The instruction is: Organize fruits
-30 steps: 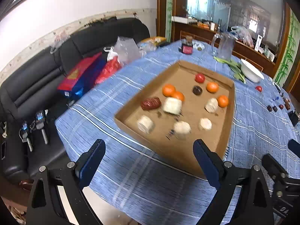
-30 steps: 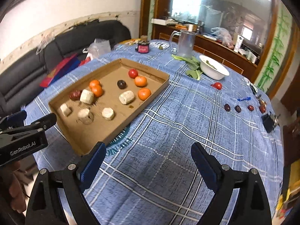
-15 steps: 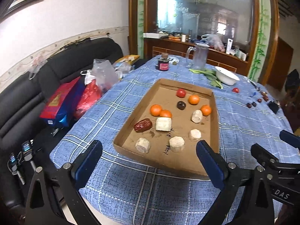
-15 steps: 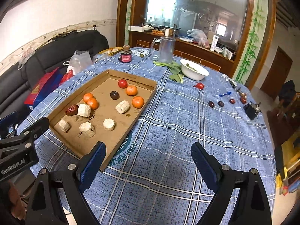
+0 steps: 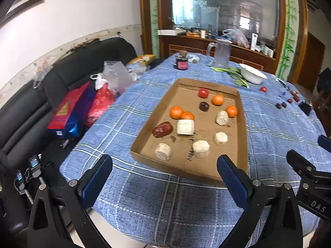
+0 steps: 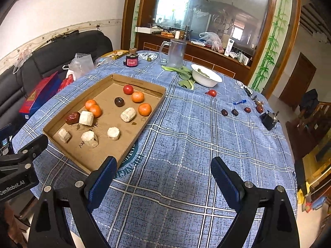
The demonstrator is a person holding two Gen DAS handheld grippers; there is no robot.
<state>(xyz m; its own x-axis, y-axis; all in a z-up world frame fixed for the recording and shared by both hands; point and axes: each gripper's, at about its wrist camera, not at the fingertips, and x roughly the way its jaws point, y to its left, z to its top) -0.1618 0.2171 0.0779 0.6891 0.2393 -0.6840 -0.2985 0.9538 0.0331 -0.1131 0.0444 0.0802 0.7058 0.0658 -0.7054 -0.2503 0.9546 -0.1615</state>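
Note:
A shallow cardboard tray [image 5: 242, 136] [image 6: 132, 144] lies on the blue checked tablecloth. In it are several oranges [image 5: 176, 112] [image 6: 144, 109], a red tomato [image 5: 203, 92] [image 6: 128, 89], a dark plum [image 5: 204, 106] [image 6: 119, 101], a red date [image 5: 162, 129] [image 6: 72, 117] and several pale cut chunks [image 5: 185, 126] [image 6: 128, 114]. Another tomato [image 6: 211, 93] and several dark dates [image 6: 224, 112] lie loose on the cloth to the right. My left gripper [image 5: 164, 177] is open and empty, before the tray's near edge. My right gripper [image 6: 163, 177] is open and empty, over bare cloth right of the tray.
At the table's far side stand a white bowl [image 6: 205, 75], green leaves [image 6: 184, 74], a clear pitcher [image 6: 175, 52] and a dark jar [image 6: 131, 60]. A black clip [image 6: 268, 120] lies at the right edge. A black sofa [image 5: 31, 95] with bags stands left.
Both grippers have risen and levelled, so the views look further across the table. Both stay open and empty. Nothing on the table has moved.

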